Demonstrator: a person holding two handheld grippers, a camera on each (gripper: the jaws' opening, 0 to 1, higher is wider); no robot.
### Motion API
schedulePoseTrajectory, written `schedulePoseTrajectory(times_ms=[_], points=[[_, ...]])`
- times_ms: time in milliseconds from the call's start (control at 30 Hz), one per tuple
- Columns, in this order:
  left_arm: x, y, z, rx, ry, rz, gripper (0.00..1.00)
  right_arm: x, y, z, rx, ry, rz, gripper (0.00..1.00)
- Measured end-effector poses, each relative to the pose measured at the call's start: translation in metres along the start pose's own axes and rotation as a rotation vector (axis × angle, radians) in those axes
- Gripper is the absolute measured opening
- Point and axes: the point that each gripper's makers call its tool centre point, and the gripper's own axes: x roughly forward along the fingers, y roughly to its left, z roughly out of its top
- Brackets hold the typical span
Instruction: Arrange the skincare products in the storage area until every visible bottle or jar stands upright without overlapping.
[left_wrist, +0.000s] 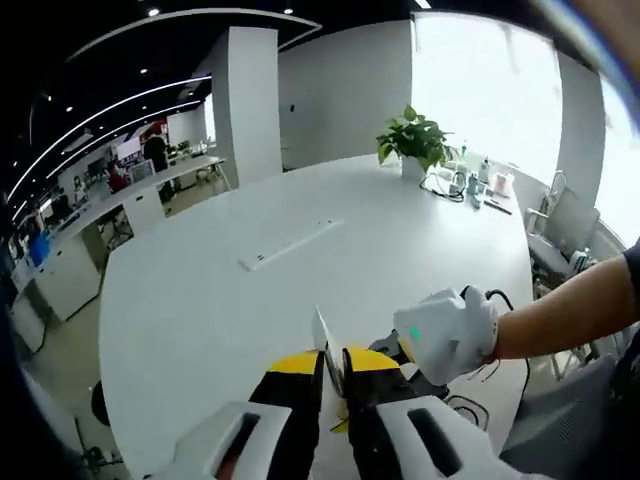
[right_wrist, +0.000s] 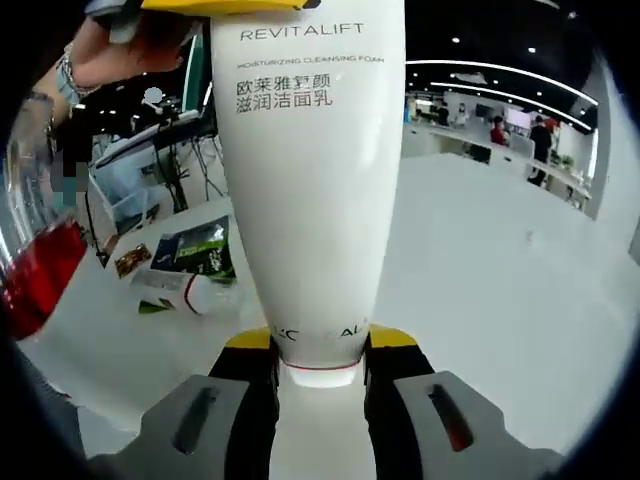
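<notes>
- Right claw (right_wrist: 318, 362): the two yellow-tipped jaws are closed against the narrow cap end of a white cleansing-foam tube (right_wrist: 312, 180). The tube rises toward 12 o'clock in the right gripper view, its printed label facing the camera. Gripping at the cap end leaves the broad body free for the other tool.
- Left claw (left_wrist: 333, 372): the jaws stand nearly together on a thin, pale edge. This is probably the flat crimped end of the same tube, though the view is too poor to be certain. In the right gripper view a yellow jaw tip meets the tube's top at 12 o'clock, which supports a two-ended hold that steadies the tube for turning it upright.
- A gloved hand (left_wrist: 448, 335) shows at 4 o'clock in the left gripper view, holding the other tool low over the white tabletop (left_wrist: 300, 300).
- Storage side, right gripper view: a clear bottle with red contents (right_wrist: 35, 270) stands at 9 o'clock. A small white tube with a red band (right_wrist: 205, 295) lies on its side near dark sachets (right_wrist: 195, 250) at 8 o'clock, so the arrangement is judged unfinished.
- A potted plant (left_wrist: 415, 140) sits at 1 o'clock, well apart.
</notes>
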Motion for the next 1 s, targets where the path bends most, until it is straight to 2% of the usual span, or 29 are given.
schedulePoseTrajectory(times_ms=[67,133,200,233,333,400,500,667,733,767,833,900,933,1000], points=[[0.004,-0.002,-0.006,-0.001,-0.019,0.002,0.1,0.0,0.0,0.0,0.005,-0.022,-0.013,0.31],[0.011,-0.004,-0.017,0.013,-0.013,0.008,0.13,0.0,0.001,-0.001,0.001,-0.029,-0.023,0.31],[0.018,0.0,-0.034,0.063,0.014,0.06,0.14,0.001,-0.001,0.0,-0.001,-0.039,-0.032,0.31],[0.021,-0.007,-0.027,0.05,-0.04,0.029,0.14,0.0,-0.001,0.001,0.002,-0.045,-0.032,0.31],[0.025,-0.004,-0.03,0.018,-0.04,0.021,0.17,0.0,0.0,0.001,-0.002,-0.056,-0.024,0.31],[0.027,-0.004,-0.032,-0.034,-0.04,0.005,0.18,0.0,0.0,0.002,-0.009,-0.057,-0.019,0.31],[0.029,-0.002,-0.033,-0.035,-0.048,-0.002,0.19,0.0,-0.001,0.003,-0.01,-0.062,-0.01,0.31],[0.034,0.001,-0.037,-0.016,-0.059,-0.007,0.2,0.001,-0.004,0.004,-0.055,-0.06,-0.011,0.32],[0.036,0.005,-0.04,-0.005,-0.056,-0.002,0.18,-0.002,-0.007,-0.001,-0.152,-0.018,-0.007,0.31],[0.036,0.009,-0.043,0.016,-0.047,0.01,0.18,-0.004,-0.003,-0.011,-0.152,0.036,0.03,0.3],[0.036,0.007,-0.041,0.021,-0.064,-0.014,0.18,-0.008,-0.004,-0.019,-0.158,0.064,0.043,0.3],[0.038,0.005,-0.042,0.019,-0.056,-0.034,0.18,-0.016,-0.013,-0.02,-0.159,0.056,0.022,0.3],[0.041,0.006,-0.044,0.055,-0.059,-0.033,0.18,-0.022,-0.015,-0.018,-0.101,0.035,0.025,0.29],[0.043,0.006,-0.047,0.083,-0.06,-0.036,0.19,-0.033,-0.02,-0.012,-0.062,0.002,0.022,0.29]])
